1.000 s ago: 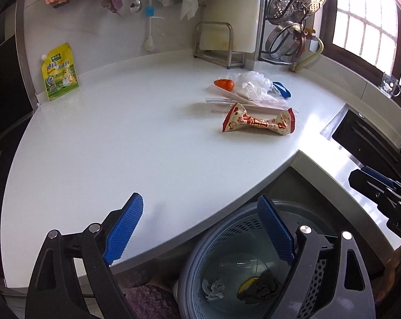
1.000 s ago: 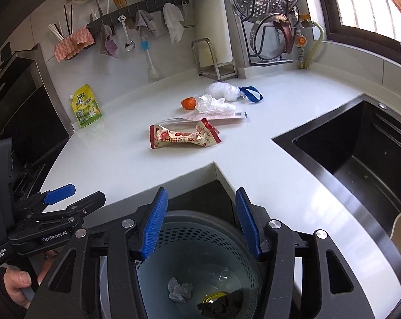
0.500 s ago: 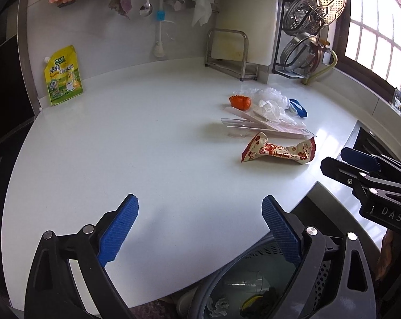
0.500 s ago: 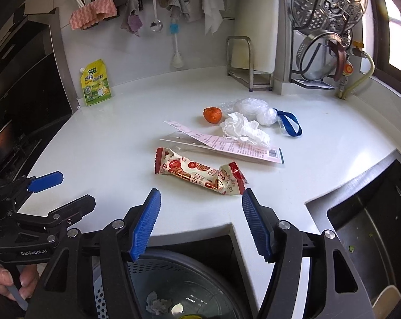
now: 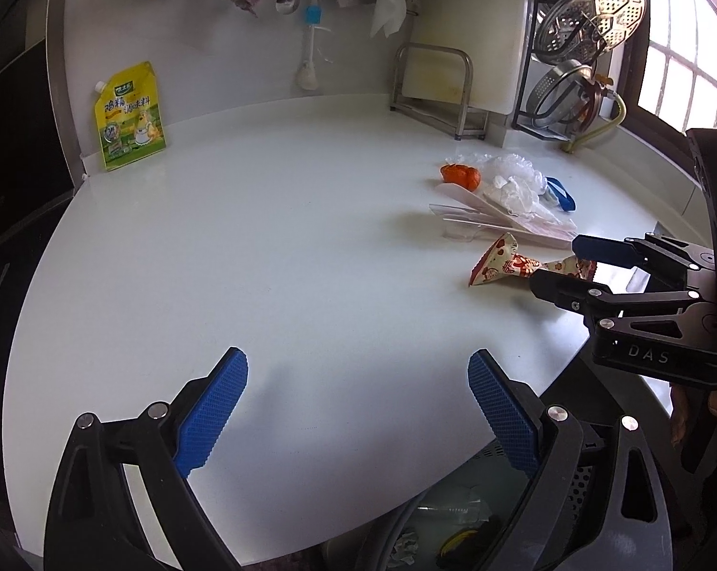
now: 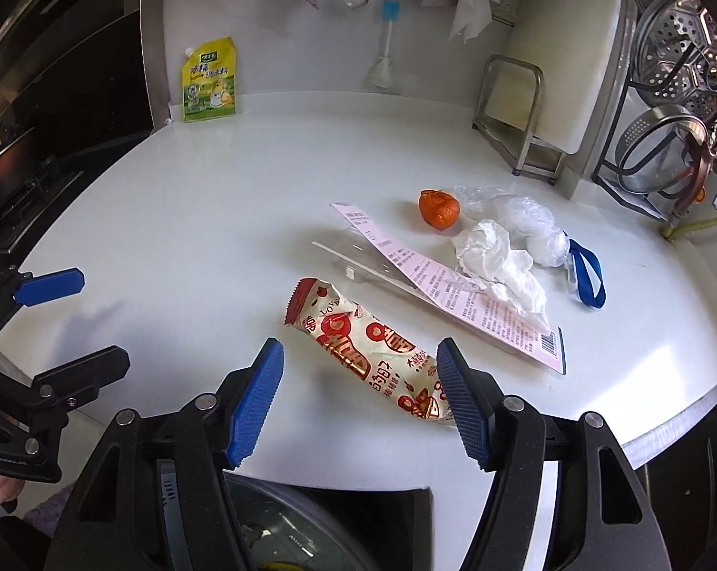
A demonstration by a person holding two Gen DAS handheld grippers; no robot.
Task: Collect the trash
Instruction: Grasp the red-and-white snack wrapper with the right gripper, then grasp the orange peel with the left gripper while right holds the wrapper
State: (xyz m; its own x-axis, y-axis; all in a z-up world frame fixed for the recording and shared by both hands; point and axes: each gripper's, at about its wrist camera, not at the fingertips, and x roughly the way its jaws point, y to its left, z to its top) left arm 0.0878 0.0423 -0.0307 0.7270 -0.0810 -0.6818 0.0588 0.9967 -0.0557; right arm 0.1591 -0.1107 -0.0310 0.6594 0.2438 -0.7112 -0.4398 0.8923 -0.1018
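**While both grippers stand open: approach to the snack wrapper**

Right gripper (image 6: 358, 395), jaws spread, straddles the snack wrapper (image 6: 368, 352) near the worktop's (image 5: 263, 238) front edge, apparently because it lies closest to the bin (image 5: 453, 523) below. Left gripper (image 5: 358, 414), jaws spread, holds nothing.

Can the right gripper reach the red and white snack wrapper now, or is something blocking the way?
Probably yes: the right gripper is open, the snack wrapper lies flat just beyond its jaws, and nothing stands between.

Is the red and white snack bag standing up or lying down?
Lying down. The snack bag rests flat on the white counter, its near end between the open right gripper's blue fingers.
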